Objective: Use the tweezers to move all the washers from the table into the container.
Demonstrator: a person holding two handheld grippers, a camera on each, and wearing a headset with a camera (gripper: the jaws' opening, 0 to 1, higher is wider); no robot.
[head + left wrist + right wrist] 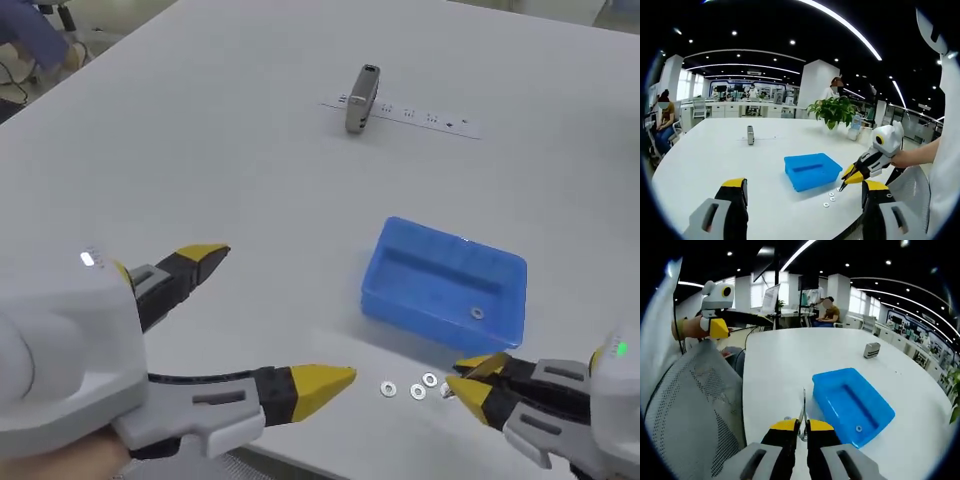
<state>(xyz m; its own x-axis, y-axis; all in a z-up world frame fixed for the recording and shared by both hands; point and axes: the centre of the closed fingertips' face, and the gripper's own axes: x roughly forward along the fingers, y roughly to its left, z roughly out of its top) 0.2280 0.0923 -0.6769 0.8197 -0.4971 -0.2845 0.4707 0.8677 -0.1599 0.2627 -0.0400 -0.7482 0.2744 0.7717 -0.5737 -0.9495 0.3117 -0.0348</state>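
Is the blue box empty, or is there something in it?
Not empty. One washer lies inside the blue container, near a corner. More washers lie outside on the table.

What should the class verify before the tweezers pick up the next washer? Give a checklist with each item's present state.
1. Grip: right tongs shut on the tweezers: ok.
2. Tweezers' tips empty: cannot tell.
3. Targets: loose washers lie on the table close to the tweezers: ok.
4. Drop spot: blue container open on top, one washer already inside: ok.
5. Other hand: left tongs open, holding nothing, clear of the loose washers: ok.
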